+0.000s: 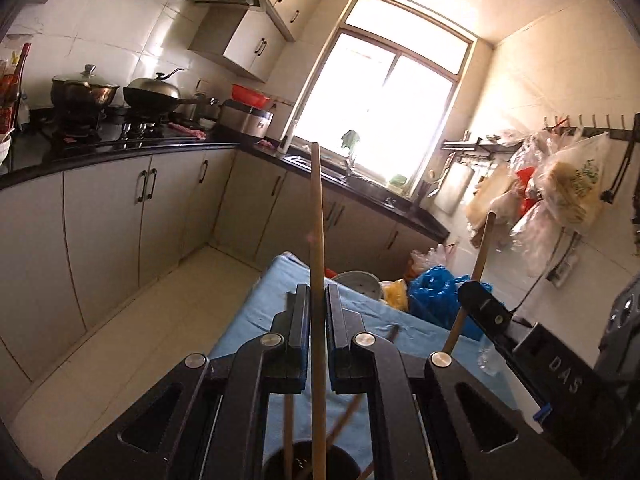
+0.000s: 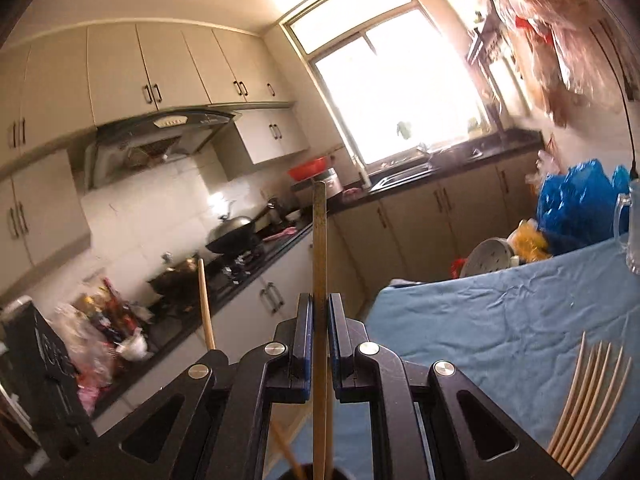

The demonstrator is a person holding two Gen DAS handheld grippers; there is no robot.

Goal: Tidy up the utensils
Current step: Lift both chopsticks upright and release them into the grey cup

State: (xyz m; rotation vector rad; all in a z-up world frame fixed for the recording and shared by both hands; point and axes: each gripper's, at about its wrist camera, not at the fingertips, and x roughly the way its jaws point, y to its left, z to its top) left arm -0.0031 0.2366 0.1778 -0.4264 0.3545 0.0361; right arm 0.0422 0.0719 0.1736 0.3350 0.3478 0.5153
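Note:
My left gripper is shut on a wooden chopstick held upright, its lower end in a dark round holder below the jaws, where other sticks lean. My right gripper is shut on another chopstick, also upright above the dark holder. The right gripper and its stick show at right in the left wrist view. The left gripper's stick shows at left in the right wrist view. Several loose chopsticks lie on the blue tablecloth.
A glass mug stands at the table's far right. A blue plastic bag, a yellow bag and a white lid sit beyond the table. Counter, stove with pots and sink run along the left and back.

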